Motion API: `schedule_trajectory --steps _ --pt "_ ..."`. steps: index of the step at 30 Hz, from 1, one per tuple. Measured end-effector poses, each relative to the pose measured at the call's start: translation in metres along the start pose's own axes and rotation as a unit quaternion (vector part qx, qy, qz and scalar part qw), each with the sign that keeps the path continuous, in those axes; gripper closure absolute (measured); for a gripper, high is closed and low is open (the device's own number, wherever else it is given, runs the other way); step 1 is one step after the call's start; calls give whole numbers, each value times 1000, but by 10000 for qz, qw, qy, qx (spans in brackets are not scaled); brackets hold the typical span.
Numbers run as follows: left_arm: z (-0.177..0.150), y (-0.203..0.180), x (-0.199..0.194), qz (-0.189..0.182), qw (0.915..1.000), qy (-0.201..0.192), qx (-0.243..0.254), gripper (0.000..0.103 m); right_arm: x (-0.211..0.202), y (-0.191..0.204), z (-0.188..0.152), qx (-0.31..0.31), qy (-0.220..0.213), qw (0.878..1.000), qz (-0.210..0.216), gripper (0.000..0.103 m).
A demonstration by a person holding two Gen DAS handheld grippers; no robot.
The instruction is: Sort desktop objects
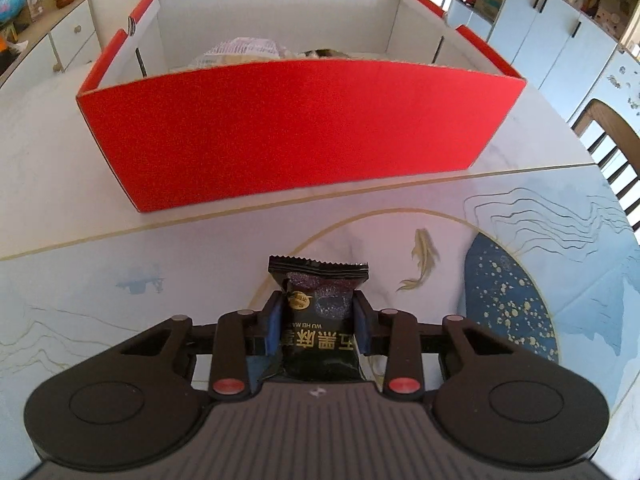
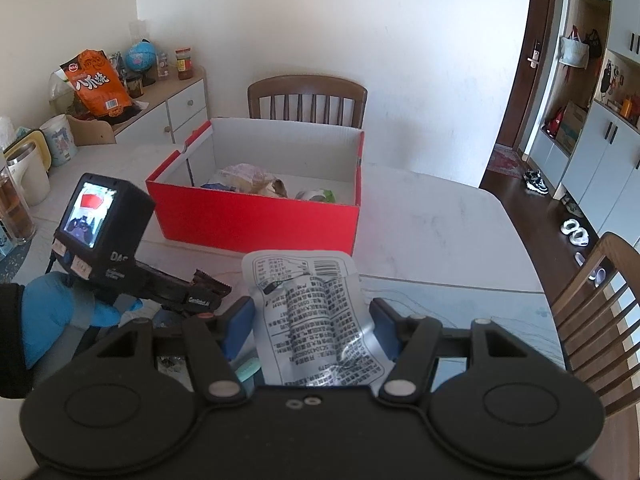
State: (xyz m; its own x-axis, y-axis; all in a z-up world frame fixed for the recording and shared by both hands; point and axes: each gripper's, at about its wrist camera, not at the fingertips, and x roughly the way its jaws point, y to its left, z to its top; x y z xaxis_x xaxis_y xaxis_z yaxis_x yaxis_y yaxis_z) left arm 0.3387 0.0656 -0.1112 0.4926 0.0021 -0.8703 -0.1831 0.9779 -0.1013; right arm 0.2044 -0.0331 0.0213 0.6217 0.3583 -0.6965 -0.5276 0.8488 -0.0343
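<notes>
White marble table (image 2: 432,220) with a blue-and-gold painted panel along its near edge carries everything. Largest on it is the red cardboard box (image 1: 280,128), open-topped and white inside, standing toward the far edge in front of a wooden chair (image 2: 307,96); several snack packets (image 2: 248,178) lie on its floor. Next in size, the silver foil packet (image 2: 316,316), printed side up with a barcode at its far end, sits between the blue pads of the right gripper (image 2: 312,320), which is clamped on its 2 sides above the near edge. Smaller, the black snack packet (image 1: 318,316), with a crimped top and gold lettering, is pinched by the left gripper (image 1: 318,320), fingers closed tight against its sides, low over the painted panel just short of the box. A blue-gloved hand (image 2: 56,312) carries that left gripper.
</notes>
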Motion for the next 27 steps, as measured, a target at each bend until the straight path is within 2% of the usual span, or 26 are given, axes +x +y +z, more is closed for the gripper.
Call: schedule_trajectory --steps 19,27 --pt "10 -23 -92 -98 9971 -510 553 70 -13 9 16 -146 -235 9996 97 40" --pt "21 -20 -126 -120 9953 -734 615 70 -15 16 28 -190 -345 9991 141 40"
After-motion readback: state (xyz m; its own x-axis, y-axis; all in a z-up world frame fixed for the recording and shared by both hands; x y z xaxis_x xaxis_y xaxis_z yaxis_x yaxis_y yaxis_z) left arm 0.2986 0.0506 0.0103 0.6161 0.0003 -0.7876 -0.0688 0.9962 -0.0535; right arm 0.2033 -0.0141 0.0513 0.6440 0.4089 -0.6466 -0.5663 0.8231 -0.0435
